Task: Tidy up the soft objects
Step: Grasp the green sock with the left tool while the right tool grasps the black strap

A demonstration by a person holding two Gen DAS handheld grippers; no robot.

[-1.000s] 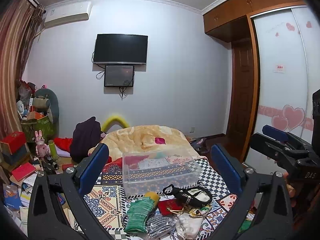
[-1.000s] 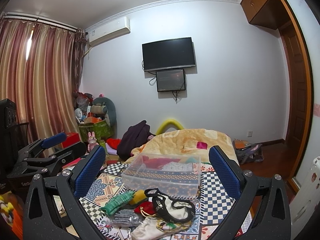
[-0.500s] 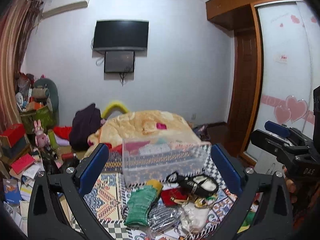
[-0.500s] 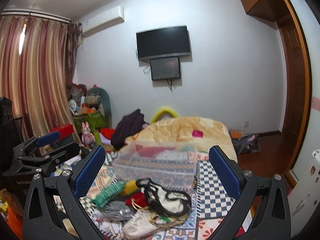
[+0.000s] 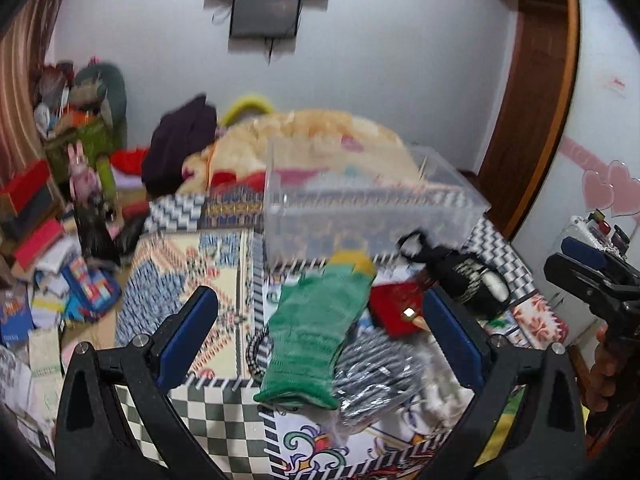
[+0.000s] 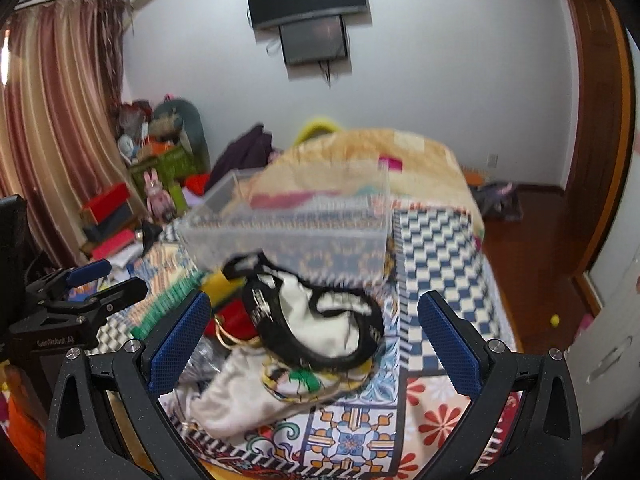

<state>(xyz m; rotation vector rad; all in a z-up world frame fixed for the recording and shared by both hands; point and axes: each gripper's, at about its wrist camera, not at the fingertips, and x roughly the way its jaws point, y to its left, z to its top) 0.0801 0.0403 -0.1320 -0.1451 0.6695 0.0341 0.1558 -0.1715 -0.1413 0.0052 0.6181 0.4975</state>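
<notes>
A pile of soft things lies on the patterned bedspread (image 5: 184, 272). A green knit sock with a yellow toe (image 5: 316, 340) lies between my left gripper's open fingers (image 5: 320, 340), above a grey striped fabric (image 5: 372, 376) and beside a red item (image 5: 394, 308). A black-trimmed white garment (image 6: 320, 324) and a cream cloth (image 6: 240, 392) lie between my right gripper's open fingers (image 6: 314, 340). A clear plastic bin (image 5: 368, 208) stands just behind the pile; it also shows in the right wrist view (image 6: 288, 228). Both grippers are empty.
A beige quilt (image 5: 320, 140) and a dark purple garment (image 5: 180, 148) lie beyond the bin. Toys, boxes and books (image 5: 52, 216) crowd the floor at the left. A wardrobe (image 5: 600, 120) and wooden door stand at the right.
Both grippers have tilted down and moved closer to the pile of soft things. The pile and bin now fill the lower view; both stay open.
</notes>
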